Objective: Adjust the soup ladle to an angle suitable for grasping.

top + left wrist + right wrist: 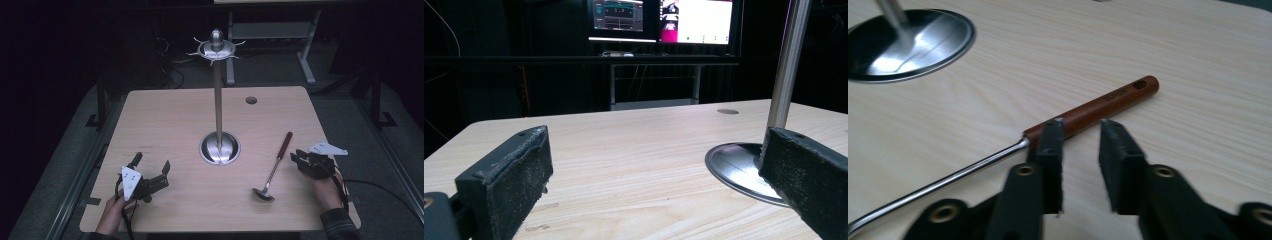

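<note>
Jaws narrowly parted beside ladle (1068, 125) handle.

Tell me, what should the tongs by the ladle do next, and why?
Probably ease the right tongs forward over the ladle's wooden handle and then close. Their jaws stand slightly apart with nothing between them, and the handle lies flat on the table just ahead of them.
</note>
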`<state>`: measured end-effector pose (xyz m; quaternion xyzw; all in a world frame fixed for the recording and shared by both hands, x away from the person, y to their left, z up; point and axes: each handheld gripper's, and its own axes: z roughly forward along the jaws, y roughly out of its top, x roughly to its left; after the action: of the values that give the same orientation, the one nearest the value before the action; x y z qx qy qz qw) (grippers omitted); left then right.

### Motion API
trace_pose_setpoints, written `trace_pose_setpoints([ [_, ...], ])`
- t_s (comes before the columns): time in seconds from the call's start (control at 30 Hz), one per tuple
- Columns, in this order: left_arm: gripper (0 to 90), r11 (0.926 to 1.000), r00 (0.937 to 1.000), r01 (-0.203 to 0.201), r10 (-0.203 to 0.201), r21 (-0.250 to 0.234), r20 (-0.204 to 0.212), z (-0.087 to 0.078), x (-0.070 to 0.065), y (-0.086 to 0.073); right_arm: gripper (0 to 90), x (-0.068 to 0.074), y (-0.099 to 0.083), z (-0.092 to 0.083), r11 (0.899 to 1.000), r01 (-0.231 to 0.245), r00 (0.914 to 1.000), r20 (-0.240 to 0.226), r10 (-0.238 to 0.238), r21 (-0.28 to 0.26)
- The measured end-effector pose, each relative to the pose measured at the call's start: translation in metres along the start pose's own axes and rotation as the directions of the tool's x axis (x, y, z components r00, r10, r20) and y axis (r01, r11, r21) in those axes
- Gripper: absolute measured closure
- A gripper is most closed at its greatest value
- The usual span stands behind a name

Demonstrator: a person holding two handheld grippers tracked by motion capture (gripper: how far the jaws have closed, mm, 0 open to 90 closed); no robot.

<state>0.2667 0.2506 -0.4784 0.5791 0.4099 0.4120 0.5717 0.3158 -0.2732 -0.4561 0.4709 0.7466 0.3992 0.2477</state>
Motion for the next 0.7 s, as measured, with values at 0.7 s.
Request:
trace_pose_setpoints([
  [0.7, 0.2, 1.0, 1.0, 0.001, -0.001, 0.0, -0.001, 0.0, 0.0, 0.0, 89.7, -0.037, 0.014, 0.049, 0.998, -0.06, 0.9968, 0.053, 0.06, -0.004],
])
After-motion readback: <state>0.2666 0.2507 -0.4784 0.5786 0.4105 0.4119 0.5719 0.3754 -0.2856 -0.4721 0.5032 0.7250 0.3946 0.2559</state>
